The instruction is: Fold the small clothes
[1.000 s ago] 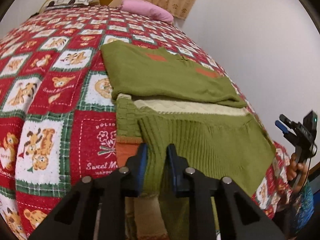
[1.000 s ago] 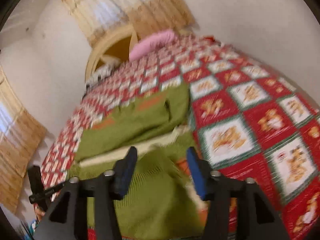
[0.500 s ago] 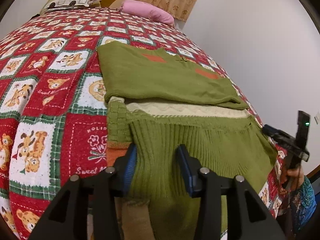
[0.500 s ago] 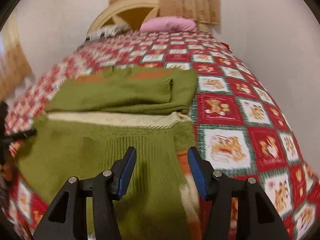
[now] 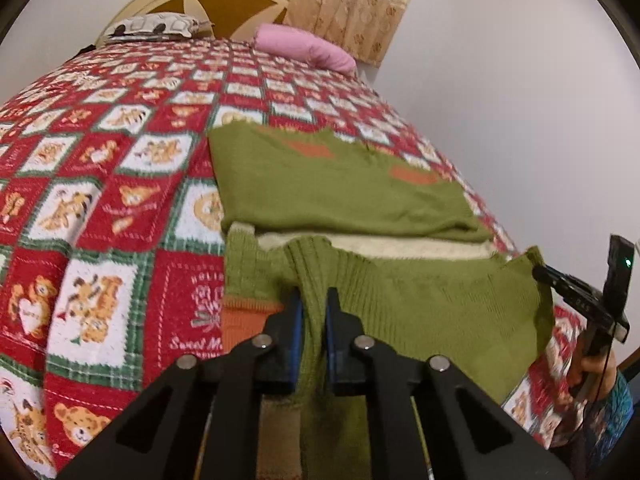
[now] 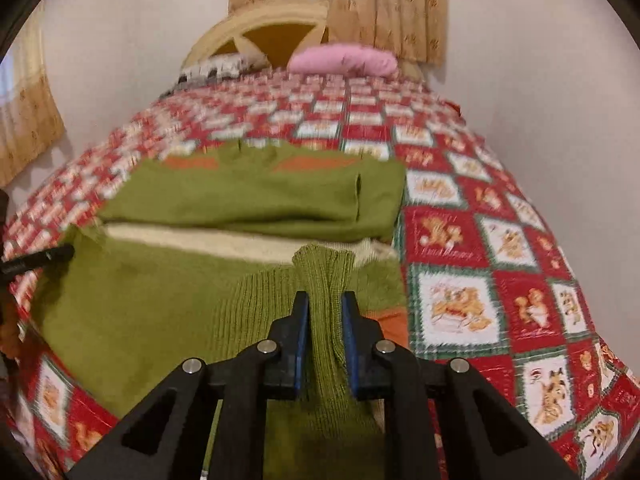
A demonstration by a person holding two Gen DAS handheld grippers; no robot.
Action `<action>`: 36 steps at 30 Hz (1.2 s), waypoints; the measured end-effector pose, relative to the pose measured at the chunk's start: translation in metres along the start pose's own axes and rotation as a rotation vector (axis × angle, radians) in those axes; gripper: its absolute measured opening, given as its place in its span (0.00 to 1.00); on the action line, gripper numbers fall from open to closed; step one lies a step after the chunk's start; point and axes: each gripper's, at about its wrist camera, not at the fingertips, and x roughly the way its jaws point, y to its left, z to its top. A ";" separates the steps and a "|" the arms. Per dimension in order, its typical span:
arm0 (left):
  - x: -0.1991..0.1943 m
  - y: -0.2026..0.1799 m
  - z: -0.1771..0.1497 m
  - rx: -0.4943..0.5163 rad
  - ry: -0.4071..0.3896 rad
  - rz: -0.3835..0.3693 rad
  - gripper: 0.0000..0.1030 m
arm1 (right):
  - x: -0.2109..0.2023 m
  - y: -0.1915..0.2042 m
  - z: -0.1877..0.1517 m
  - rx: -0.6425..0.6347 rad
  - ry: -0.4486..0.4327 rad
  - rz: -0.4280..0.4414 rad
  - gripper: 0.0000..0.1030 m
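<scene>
Gripping the near hem of the green knitted sweater [image 5: 420,304], both tools are engaged: the left gripper [image 5: 311,320] has its jaws closed on a bunched ridge of ribbed hem toward the garment's left side, and the right gripper [image 6: 325,320] is clamped likewise on a pinch of ribbing toward its right side. The sweater lies on the red patchwork quilt [image 5: 100,208] at the foot of the bed, its far portion already doubled over so that a cream band [image 6: 224,240] of knit shows between the folded part and the near panel. The near panel hangs over the bed edge. A pink pillow [image 6: 344,60] rests well away at the headboard and is not a concern. Judgement: the step in hand appears to be carrying the hem up and over toward the folded part. Risks noted: each grip holds only a narrow gather of loose rib, so an uneven lift could let one side slip free and skew the fold; the stretch of hem between the two grips may sag and crease; dragging rather than lifting could shift the already folded upper portion or ruck the quilt beneath.
</scene>
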 end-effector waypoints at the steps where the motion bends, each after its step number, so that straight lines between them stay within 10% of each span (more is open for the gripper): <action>1: -0.003 -0.001 0.004 -0.003 -0.010 0.001 0.10 | -0.006 -0.001 0.004 0.011 -0.017 0.003 0.15; 18: 0.026 0.015 0.086 -0.079 -0.047 0.076 0.10 | 0.007 0.008 0.088 -0.007 -0.155 -0.066 0.15; 36: 0.148 0.056 0.168 -0.172 -0.026 0.209 0.10 | 0.171 0.000 0.168 -0.081 -0.115 -0.175 0.15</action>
